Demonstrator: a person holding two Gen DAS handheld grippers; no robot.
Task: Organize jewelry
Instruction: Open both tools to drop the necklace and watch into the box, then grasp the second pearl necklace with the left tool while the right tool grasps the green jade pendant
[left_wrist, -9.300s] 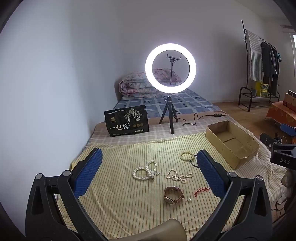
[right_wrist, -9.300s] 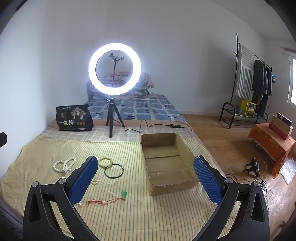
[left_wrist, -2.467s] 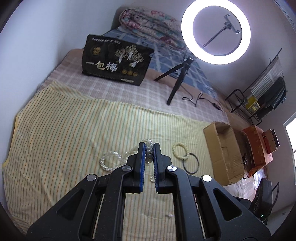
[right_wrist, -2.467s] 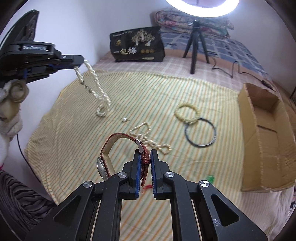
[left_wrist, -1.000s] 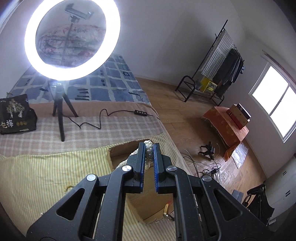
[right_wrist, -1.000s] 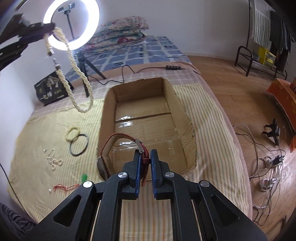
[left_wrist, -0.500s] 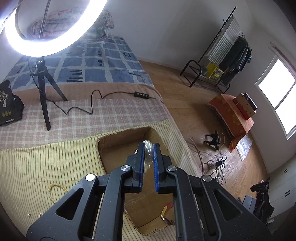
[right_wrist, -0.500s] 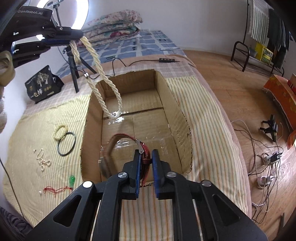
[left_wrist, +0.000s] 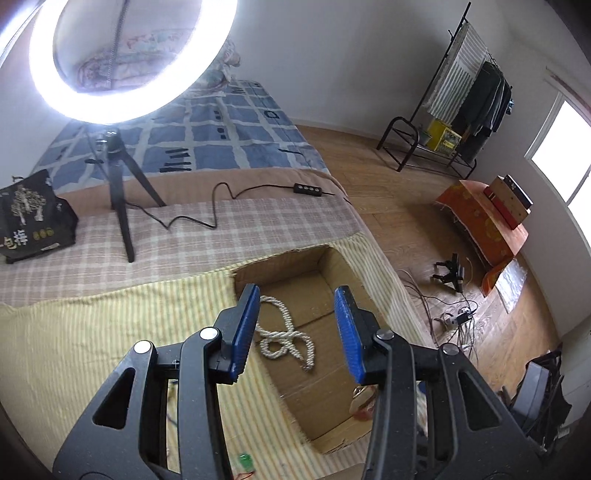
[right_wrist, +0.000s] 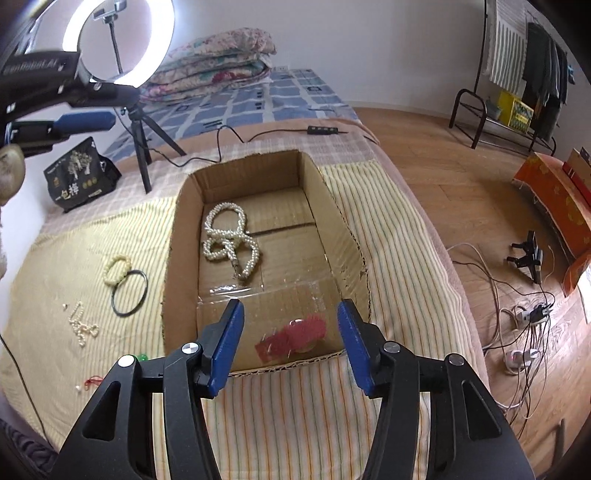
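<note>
The cardboard box (right_wrist: 354, 236) lies open on the striped cloth. A twisted pearl necklace (right_wrist: 229, 240) lies loose on its floor near the far end, also below my left gripper (left_wrist: 297, 291) as the necklace (left_wrist: 284, 336). That gripper's jaws are opening with nothing pressed between them; it shows at the upper left as the left gripper (right_wrist: 114, 105). My right gripper (right_wrist: 291, 306) hangs over the box's near end, its jaws opening and free. The red-strapped watch (right_wrist: 295, 336) lies on the box floor by the near wall, blurred, and partly hidden behind a finger as the watch (left_wrist: 364, 400).
Left of the box on the cloth lie a pale bead bracelet (right_wrist: 117, 269), a black ring (right_wrist: 129, 293), a small pearl string (right_wrist: 83, 325), a green bead (right_wrist: 142, 357) and a red cord (right_wrist: 92, 382). Behind stand a ring-light tripod (right_wrist: 142, 158) and a black bag (right_wrist: 79, 177).
Both grippers went from shut to open. The necklace left the left gripper and now lies in the box. The watch dropped from the right gripper onto the box floor.
</note>
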